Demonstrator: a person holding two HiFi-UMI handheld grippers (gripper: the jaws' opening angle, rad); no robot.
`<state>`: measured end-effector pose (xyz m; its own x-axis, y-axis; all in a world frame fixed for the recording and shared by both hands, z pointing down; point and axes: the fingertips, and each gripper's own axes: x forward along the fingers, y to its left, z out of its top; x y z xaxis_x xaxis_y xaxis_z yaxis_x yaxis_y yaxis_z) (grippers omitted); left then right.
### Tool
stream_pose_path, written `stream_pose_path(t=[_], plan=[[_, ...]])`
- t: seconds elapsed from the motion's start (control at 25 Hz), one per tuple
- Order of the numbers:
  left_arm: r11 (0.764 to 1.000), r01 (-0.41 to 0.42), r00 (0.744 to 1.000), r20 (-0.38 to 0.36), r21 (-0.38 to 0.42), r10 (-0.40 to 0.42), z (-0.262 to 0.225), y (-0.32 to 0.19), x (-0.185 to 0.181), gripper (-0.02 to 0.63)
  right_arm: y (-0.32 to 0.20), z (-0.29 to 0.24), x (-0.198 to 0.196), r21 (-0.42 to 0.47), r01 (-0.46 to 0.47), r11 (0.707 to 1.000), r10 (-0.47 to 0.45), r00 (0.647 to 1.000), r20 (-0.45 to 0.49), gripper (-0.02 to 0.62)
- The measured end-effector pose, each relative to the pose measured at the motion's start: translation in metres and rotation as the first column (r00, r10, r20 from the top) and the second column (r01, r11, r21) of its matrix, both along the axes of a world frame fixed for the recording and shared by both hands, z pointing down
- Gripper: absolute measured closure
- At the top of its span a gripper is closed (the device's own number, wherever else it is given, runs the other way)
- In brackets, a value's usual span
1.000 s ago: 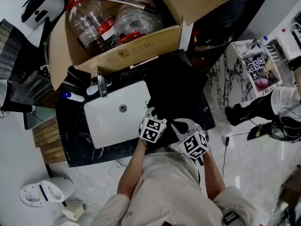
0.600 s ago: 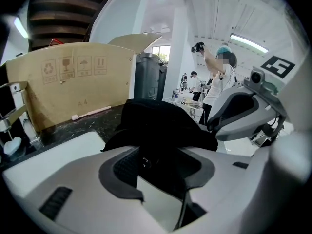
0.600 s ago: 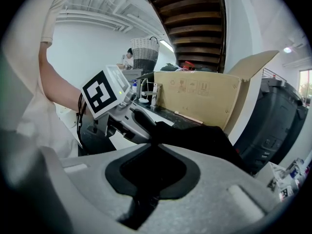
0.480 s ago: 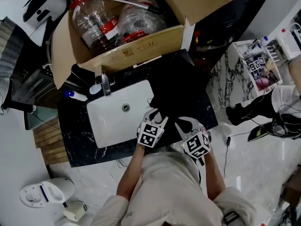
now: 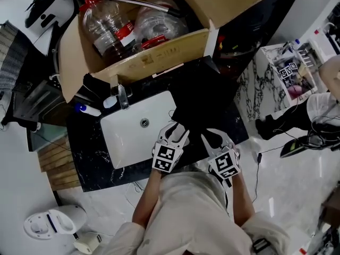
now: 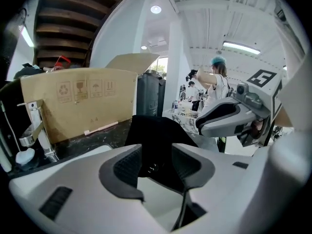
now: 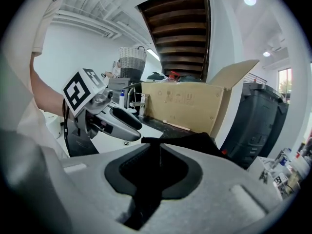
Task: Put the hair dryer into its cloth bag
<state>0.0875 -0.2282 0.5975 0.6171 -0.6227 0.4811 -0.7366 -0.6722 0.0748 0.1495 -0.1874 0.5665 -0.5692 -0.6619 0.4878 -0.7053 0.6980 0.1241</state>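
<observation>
Bag (image 5: 202,110): black cloth, on the dark counter (image 5: 85,169) just right of the sink (image 5: 114,137).
Left gripper (image 5: 176,130): narrow gap filled by the bag's edge, likely gripped to spread the mouth.
Right gripper (image 5: 212,138): pinched tight on the same cloth.
Hair dryer: not made out in any view.

The place is a workshop-like hall with a mock washroom corner. A white sink (image 5: 127,142) and faucet (image 5: 122,95) sit in a black marble surface (image 5: 90,163), crowded by an open cardboard box (image 5: 159,52) of plastic bottles (image 5: 103,28). A bare ceiling strip light (image 6: 242,48), an open staircase (image 7: 178,33) and another person (image 6: 218,84) working beyond suggest a shared workspace.
</observation>
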Motion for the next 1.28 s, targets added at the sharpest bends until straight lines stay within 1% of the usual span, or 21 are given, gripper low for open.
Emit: stream_pose_path(t=[0.24, 0.44, 1.0, 1.28], plan=[[0.996, -0.005, 0.999, -0.051, 0.088, 0.010, -0.035, 0.003, -0.012, 0.417, -0.001, -0.018, -0.004, 0.019, -0.066, 0.998, 0.065, 0.996, 0.057, 0.555], [0.991, -0.010, 0.996, -0.084, 0.134, 0.021, -0.055, 0.009, -0.024, 0.417, 0.002, -0.031, -0.011, 0.040, -0.108, 0.993, 0.104, 0.990, 0.091, 0.555], [0.985, -0.055, 0.989, -0.124, 0.166, 0.077, -0.073, 0.040, -0.055, 0.417, 0.028, -0.055, -0.040, 0.082, -0.202, 0.976, 0.193, 0.975, 0.108, 0.555], [0.979, -0.086, 0.984, -0.138, 0.184, 0.112, -0.083, 0.054, -0.060, 0.419, 0.048, -0.064, -0.047, 0.096, -0.241, 0.966, 0.232, 0.968, 0.100, 0.555]])
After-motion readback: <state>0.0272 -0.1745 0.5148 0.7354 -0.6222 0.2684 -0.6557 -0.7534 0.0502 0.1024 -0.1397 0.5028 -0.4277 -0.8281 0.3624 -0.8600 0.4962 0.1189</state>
